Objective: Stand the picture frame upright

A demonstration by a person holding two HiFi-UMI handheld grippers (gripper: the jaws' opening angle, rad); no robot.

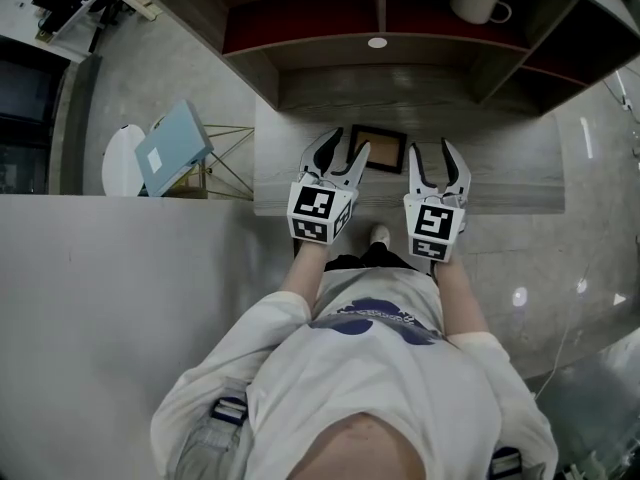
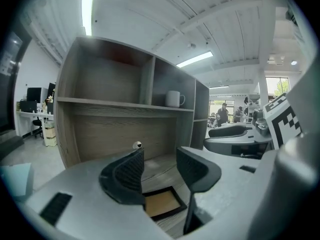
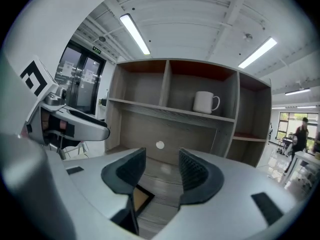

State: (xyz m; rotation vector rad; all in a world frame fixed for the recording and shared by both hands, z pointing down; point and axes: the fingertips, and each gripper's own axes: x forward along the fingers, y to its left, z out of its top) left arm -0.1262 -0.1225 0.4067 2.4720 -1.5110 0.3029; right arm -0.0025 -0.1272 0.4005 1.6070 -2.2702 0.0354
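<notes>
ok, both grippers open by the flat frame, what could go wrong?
1. The picture frame lies flat on the desk: jaws may skid it toward the back panel instead of catching an edge.
2. The left gripper and right gripper sit close together and could clash over it.

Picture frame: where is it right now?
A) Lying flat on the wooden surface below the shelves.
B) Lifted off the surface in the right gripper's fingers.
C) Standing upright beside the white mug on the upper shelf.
A: the picture frame lies flat on the wooden surface, by the open left gripper and right gripper, neither gripping it.
</notes>
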